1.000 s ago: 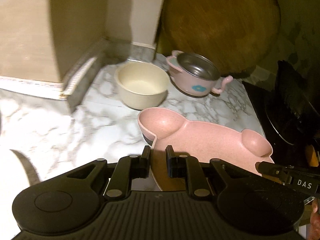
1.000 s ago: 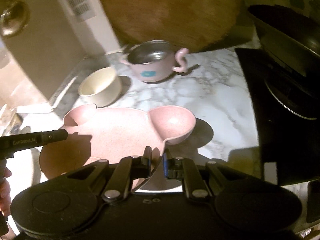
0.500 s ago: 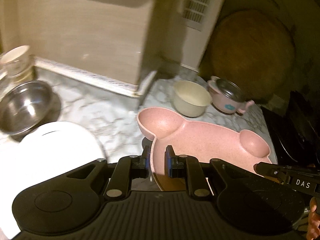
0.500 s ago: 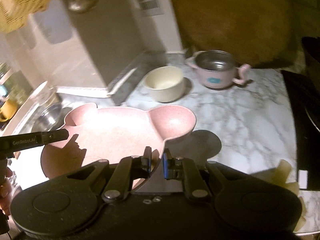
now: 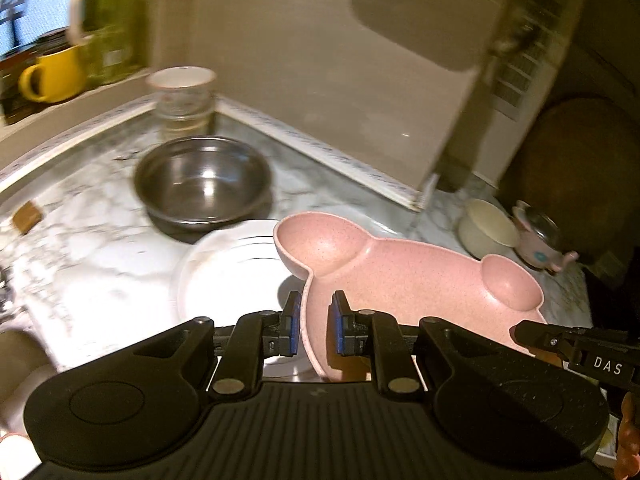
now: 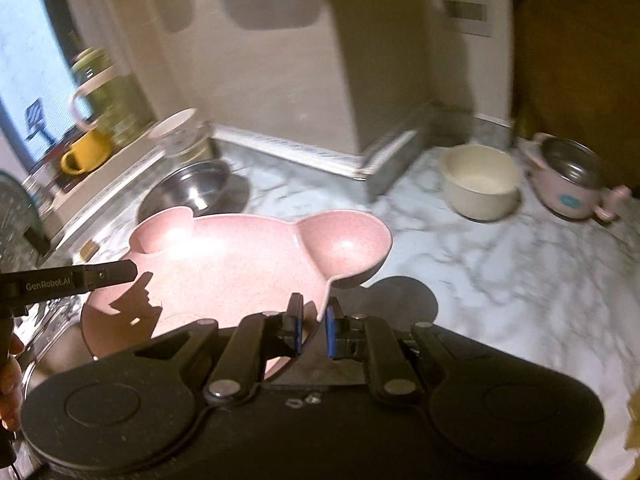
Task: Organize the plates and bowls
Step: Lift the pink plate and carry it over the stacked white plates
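Left wrist view: your left gripper (image 5: 314,322) has its jaws nearly closed, pinching the rim of the pink bear-shaped plate (image 5: 408,276) just below one ear cup. The plate is off the marble counter (image 5: 92,248), tilted, with its far ear toward the right. Under and left of it lies a white plate (image 5: 228,268) flat on the counter. Behind that is a steel bowl (image 5: 202,182), and further back a stack of cups (image 5: 182,100) in the corner. A yellow mug (image 5: 54,76) stands on the sill. Far right you have a cream bowl (image 5: 486,230) with a small pink handled pot (image 5: 540,240) beside it. The tip of your right gripper (image 5: 576,346) enters at the plate's right edge.

Right wrist view: your right gripper (image 6: 312,330) is also clamped narrow, jaws on the plate (image 6: 228,264) rim next to the right ear cup. Your left gripper (image 6: 80,280) touches the opposite edge, so the plate hangs between both. It's above the counter (image 6: 500,280), its shadow cast below. The steel bowl (image 6: 192,192) sits just behind the plate's left ear. The cream bowl (image 6: 480,184) and pink pot (image 6: 568,188) are well apart to the right. Background is motion-blurred.
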The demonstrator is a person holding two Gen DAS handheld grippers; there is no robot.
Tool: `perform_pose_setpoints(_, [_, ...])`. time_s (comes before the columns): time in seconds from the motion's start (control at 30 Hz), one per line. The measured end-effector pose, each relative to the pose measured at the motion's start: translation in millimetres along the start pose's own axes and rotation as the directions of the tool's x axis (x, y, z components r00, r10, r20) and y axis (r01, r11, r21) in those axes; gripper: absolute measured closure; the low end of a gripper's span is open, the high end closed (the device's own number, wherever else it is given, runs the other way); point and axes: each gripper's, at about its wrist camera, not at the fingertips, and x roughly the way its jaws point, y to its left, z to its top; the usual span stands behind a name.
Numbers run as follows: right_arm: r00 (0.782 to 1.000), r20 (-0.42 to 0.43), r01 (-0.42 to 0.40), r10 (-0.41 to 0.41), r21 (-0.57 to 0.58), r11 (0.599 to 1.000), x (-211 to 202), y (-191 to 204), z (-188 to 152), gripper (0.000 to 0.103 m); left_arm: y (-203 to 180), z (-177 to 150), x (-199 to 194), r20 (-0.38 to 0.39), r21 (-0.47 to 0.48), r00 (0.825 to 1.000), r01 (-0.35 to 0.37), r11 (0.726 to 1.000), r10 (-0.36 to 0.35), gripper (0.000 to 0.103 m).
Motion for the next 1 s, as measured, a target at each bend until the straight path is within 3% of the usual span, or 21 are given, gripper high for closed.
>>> perform_pose_setpoints(0.5, [0.995,-0.040,-0.091,0.087,-0.114,0.989,73.7,51.1,22.9,0.092,63.1,-11.0,13.8,0.020,-0.078,0.990,-0.138,0.987,0.140,0.088])
perform_pose_setpoints(1.0, [0.990,-0.077,-0.127,0.117,-0.146,0.981,123.9,52.4,36.2,0.093,80.2,-10.9,47.1,-0.002,-0.083,0.985,-0.171,0.982,0.171,0.088])
